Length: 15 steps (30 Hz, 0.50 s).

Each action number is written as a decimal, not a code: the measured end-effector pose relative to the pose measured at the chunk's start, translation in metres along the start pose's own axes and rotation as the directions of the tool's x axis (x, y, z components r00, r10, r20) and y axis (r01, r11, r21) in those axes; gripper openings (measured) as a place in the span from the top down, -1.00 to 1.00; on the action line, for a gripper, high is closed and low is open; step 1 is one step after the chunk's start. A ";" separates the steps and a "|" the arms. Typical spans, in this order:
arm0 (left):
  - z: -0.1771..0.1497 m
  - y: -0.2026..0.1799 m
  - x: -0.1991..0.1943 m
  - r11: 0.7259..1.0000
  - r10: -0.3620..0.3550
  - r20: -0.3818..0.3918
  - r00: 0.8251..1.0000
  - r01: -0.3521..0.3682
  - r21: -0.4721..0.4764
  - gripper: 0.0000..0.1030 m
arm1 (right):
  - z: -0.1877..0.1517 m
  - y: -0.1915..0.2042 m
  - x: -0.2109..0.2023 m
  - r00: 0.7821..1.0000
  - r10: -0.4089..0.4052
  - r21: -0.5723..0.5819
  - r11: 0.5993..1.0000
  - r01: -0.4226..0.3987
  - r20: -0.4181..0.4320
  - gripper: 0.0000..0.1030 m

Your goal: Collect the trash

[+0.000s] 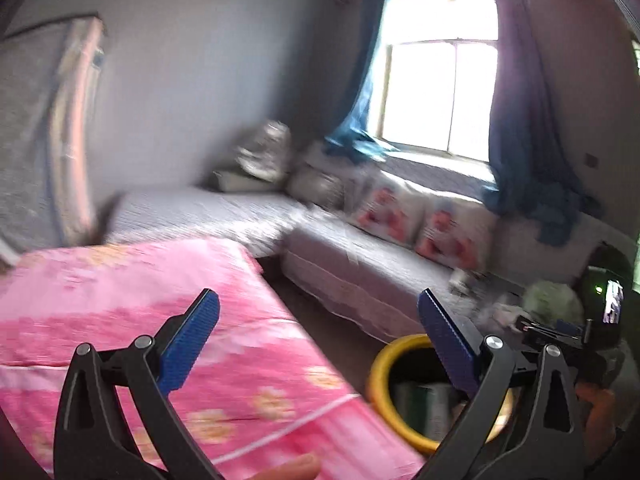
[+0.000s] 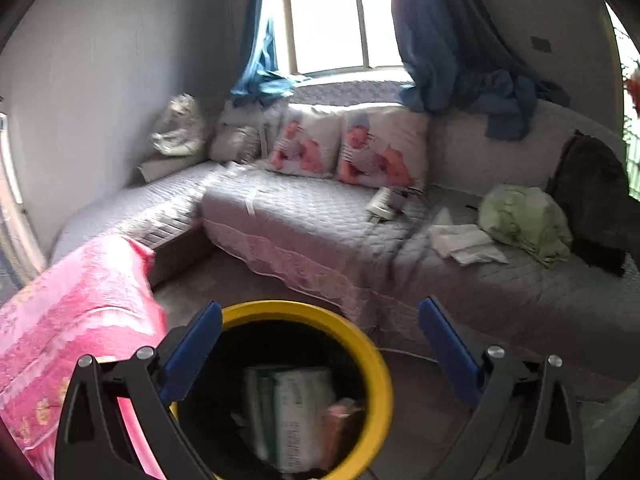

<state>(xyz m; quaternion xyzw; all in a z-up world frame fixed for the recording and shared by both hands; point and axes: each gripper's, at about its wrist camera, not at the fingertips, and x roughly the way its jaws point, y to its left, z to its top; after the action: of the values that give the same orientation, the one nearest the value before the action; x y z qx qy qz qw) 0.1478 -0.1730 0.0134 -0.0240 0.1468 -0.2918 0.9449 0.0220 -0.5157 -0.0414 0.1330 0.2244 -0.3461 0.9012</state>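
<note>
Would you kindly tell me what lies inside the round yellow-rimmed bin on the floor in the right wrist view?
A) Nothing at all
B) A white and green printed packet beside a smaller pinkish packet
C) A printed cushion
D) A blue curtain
B: inside the round yellow-rimmed bin a white and green printed packet lies next to a smaller pinkish packet.

No text can be read: the white-and-green package [image 2: 296, 412] in the yellow-rimmed bin [image 2: 380, 380], at six o'clock, bears only blurred, illegible print.

Bin [image 2: 380, 380] contents blurred, bottom cut off
</note>
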 end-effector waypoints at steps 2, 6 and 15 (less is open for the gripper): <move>0.003 0.023 -0.023 0.998 0.063 0.017 0.998 -0.063 -0.032 -0.84 | -0.005 0.018 -0.006 0.999 0.047 -0.021 0.999 -0.047 0.014 -0.85; 0.006 0.067 -0.070 0.982 0.170 0.047 0.984 -0.165 -0.088 -0.84 | -0.013 0.058 -0.032 0.982 0.185 -0.055 0.982 -0.183 0.041 -0.85; -0.022 0.106 -0.165 0.857 0.516 0.129 0.847 -0.509 -0.081 -0.84 | -0.037 0.140 -0.131 0.875 0.469 -0.173 0.878 -0.447 0.123 -0.85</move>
<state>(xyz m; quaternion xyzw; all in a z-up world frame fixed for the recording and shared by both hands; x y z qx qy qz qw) 0.0692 0.0081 0.0215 -0.0261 0.0847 -0.0234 0.9958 0.0196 -0.3252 0.0036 0.0909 0.1363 -0.1157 0.9797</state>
